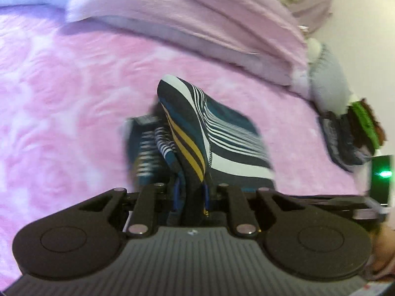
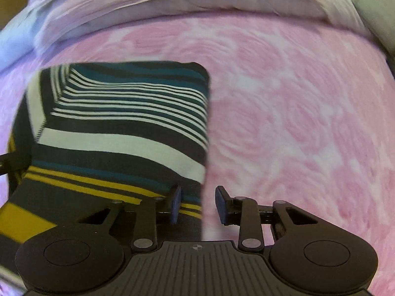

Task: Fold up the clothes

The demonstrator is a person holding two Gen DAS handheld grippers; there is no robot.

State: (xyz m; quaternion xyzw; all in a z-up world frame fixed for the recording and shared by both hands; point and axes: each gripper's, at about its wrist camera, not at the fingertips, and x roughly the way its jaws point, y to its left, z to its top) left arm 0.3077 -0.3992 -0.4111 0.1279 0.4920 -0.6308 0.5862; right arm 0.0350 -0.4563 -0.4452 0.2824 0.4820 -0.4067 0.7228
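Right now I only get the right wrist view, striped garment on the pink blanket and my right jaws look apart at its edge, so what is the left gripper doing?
Observer: The left gripper is shut on a bunched fold of the striped garment, which rises in a ridge ahead of it.
Operator: Anything else on the bed that I can't see?
Observer: Yes, a stack of dark and green folded clothes sits at the far right edge of the pink blanket.
Operator: Is my right gripper holding cloth?
Observer: No. In your own view the right gripper is open, straddling the garment's side edge, pads not pressing.
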